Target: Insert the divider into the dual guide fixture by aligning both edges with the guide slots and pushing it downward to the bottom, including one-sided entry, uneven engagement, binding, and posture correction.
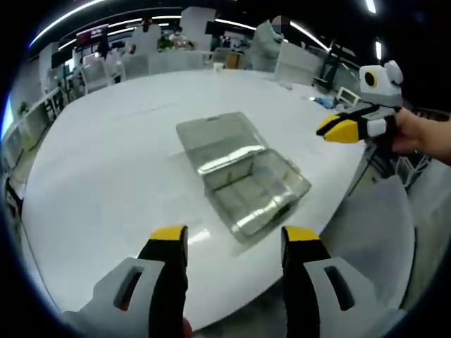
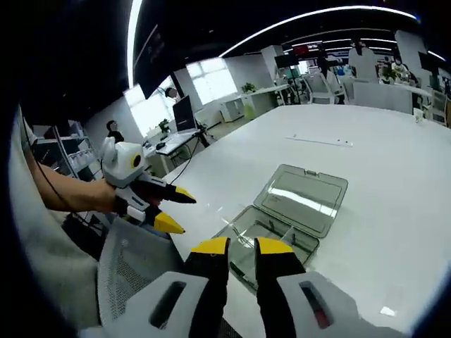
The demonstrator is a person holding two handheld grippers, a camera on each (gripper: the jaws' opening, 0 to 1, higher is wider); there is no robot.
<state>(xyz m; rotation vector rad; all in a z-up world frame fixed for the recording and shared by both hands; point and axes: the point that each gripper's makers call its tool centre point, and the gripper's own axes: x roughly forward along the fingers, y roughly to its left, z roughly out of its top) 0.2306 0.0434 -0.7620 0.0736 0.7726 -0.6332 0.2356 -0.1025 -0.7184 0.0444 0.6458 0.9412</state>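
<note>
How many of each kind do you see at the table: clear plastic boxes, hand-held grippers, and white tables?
Clear plastic box, lid open: 1
Hand-held grippers: 2, the left gripper and the right gripper
White table: 1
Total: 4

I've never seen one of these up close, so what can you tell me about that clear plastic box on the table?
The plastic box is see-through with a greyish tint, and it lies open on the white table. Its hinged lid is folded back flat beside the shallow tray, which seems to have inner ridges or partitions. It sits near the table edge, and neither hand-held gripper touches it.
</note>
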